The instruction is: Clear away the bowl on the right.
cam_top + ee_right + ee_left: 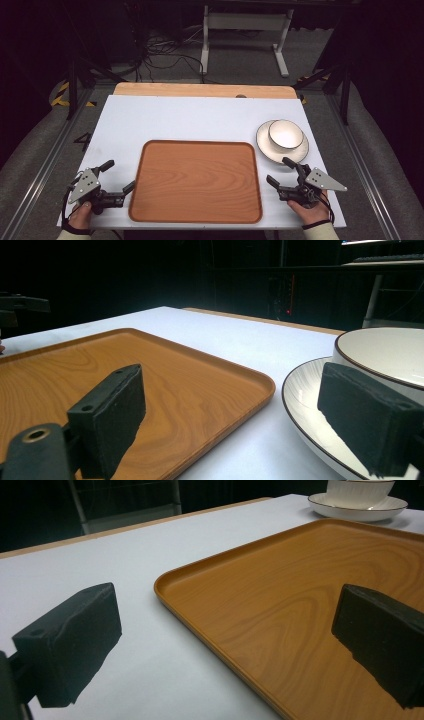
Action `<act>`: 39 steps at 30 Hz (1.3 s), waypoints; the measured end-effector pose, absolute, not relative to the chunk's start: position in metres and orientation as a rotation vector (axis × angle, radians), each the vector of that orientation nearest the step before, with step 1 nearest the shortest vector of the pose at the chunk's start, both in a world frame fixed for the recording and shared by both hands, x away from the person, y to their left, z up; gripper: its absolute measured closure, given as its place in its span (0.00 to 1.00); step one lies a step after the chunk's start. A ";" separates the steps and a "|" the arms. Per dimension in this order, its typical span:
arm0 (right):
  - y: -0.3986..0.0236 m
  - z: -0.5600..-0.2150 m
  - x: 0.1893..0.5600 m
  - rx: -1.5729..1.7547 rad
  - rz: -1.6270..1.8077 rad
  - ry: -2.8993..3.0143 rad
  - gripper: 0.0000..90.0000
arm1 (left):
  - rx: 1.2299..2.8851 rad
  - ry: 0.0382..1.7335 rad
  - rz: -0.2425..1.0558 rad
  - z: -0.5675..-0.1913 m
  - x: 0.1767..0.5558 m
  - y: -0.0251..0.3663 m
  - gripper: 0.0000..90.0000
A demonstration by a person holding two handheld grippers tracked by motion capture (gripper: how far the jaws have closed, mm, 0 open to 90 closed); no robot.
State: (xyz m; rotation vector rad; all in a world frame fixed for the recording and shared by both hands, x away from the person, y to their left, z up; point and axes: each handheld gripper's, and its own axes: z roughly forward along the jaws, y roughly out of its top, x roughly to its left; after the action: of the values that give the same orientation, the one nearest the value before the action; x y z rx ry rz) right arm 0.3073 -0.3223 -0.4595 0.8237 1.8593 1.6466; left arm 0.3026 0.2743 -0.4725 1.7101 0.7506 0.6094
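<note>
Start position by the look of it: nothing picked up yet. Right gripper (282, 171) sits just short of the plate (263, 145), jaws spread wide and empty; in the right gripper view one jaw stands over the tray (210, 390) corner and the other in front of the plate rim (300, 405), with the bowl (395, 352) straight ahead of it, resting in the plate. Left gripper (119, 176) is parked on the other side, jaws also apart with nothing between them, straddling the tray's near-left edge (200, 625), one jaw over bare table (125, 565), the other over the wood. Tray is empty, lying between the two grippers; plate and bowl are just beyond the right gripper, well apart from the left one. My read: the job is moving the dishes onto the tray, and the step in hand is the right gripper's approach. Next move calls for nudging forward so one jaw goes over the rim and the other under or outside it, then closing squarely; glazed rim will likely slip if pinched at an angle, and the bowl can slide if the plate tilts. Count: one tray, one plate, one bowl, two grippers.
</note>
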 end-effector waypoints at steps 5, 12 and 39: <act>-0.321 -0.459 0.307 0.814 1.643 1.869 0.15 | 1.714 0.752 0.608 -0.472 0.303 0.274 0.00; -0.321 -0.459 0.307 0.809 1.636 1.874 0.16 | 1.715 0.751 0.606 -0.472 0.303 0.275 0.00; -0.312 -0.434 0.306 0.815 1.602 1.919 0.23 | 1.725 0.757 0.593 -0.472 0.304 0.274 0.00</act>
State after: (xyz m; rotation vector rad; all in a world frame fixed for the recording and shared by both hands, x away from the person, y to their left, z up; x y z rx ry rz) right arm 0.3059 -0.3116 -0.4340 0.8155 1.9193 1.6021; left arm 0.3044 0.2741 -0.4721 1.7247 0.7573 0.5925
